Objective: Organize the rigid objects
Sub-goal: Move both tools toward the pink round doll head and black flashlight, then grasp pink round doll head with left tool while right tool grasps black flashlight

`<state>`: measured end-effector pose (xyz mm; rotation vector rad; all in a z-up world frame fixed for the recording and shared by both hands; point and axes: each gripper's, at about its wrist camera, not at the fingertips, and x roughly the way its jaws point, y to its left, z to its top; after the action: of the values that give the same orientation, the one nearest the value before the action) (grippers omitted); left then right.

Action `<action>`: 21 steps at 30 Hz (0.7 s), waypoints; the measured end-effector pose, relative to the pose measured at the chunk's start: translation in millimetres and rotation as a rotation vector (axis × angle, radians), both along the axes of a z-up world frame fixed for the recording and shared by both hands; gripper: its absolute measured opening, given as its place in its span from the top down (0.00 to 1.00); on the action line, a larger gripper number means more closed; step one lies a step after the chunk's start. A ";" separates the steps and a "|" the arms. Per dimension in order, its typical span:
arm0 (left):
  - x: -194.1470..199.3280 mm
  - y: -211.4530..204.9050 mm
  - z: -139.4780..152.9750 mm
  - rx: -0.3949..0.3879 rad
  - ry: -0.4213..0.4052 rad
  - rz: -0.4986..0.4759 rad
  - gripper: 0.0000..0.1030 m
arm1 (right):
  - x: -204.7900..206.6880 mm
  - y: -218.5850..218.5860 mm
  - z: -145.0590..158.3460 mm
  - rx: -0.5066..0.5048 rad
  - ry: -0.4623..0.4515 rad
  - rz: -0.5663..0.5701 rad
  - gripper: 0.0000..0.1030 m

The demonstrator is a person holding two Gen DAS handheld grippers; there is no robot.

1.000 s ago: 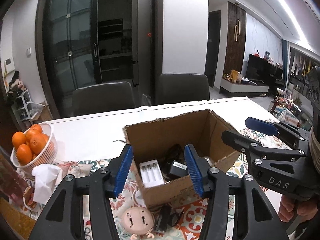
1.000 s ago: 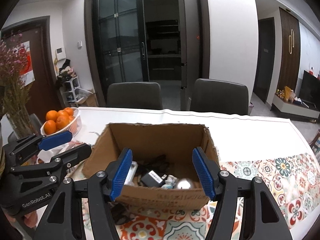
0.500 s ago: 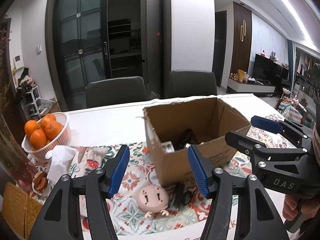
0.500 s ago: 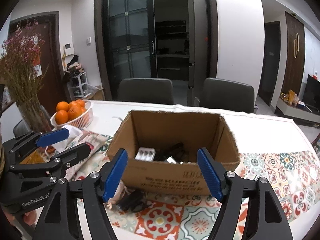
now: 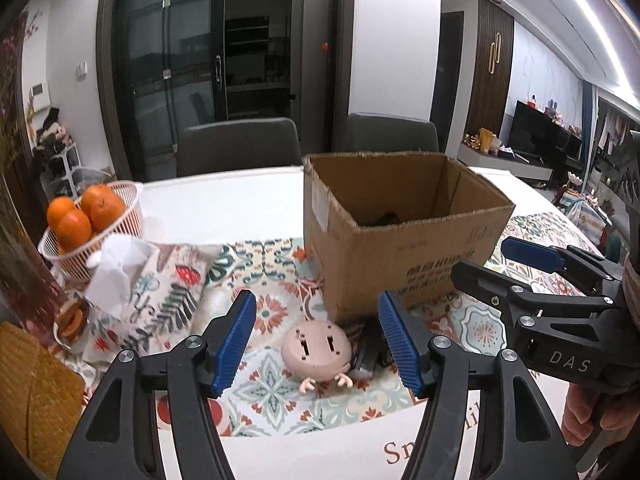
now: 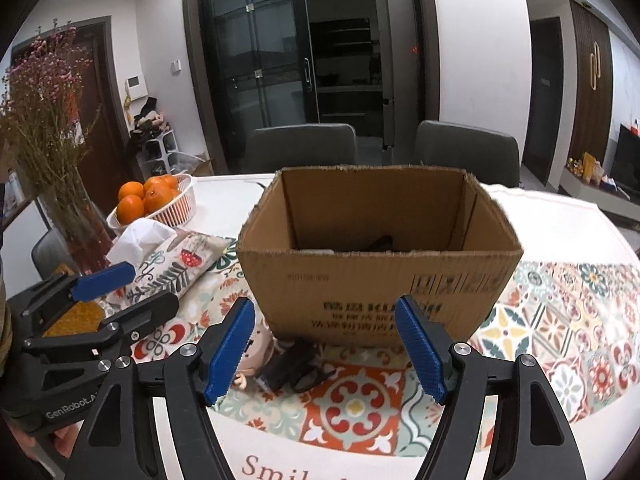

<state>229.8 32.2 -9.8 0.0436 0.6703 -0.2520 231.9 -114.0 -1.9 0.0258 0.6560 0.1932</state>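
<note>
In front of the cardboard box, the left gripper hangs spread and empty around the pink toy, and the right gripper, equally spread, frames the black gadget, each seemingly lined up to lift its piece into the box.

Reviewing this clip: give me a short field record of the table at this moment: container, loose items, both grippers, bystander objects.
container: cardboard box, open top, upright on the patterned tablecloth; contents mostly hidden
loose items: pink round toy and black gadget lying side by side on the cloth in front of the box
left gripper: open, empty, toy framed between its fingers, jaws have just been opening
right gripper: open, empty, aimed at the black gadget
bystanders: basket of oranges, tissue pack, both left of the box
</note>
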 end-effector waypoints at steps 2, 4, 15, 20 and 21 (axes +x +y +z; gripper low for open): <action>1.7 1.0 -8.0 -0.010 0.021 -0.002 0.39 | 0.2 1.3 -5.8 0.001 0.012 -0.002 0.29; 3.2 1.7 -15.4 -0.015 0.040 -0.003 0.39 | 0.9 2.2 -11.9 -0.001 0.023 -0.007 0.29; 25.4 -0.4 -52.5 0.001 0.131 -0.057 0.39 | 12.2 2.3 -47.7 0.060 0.107 -0.048 0.29; 38.4 -8.9 -67.5 0.016 0.173 -0.123 0.39 | 15.2 -5.3 -62.4 0.127 0.151 -0.107 0.29; 42.0 -10.3 -71.0 0.012 0.183 -0.133 0.39 | 15.7 -6.9 -64.8 0.137 0.160 -0.113 0.29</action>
<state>271.8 22.0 -80.8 0.0775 0.8527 -0.3832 247.6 -120.9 -66.7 0.2116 0.7972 0.1280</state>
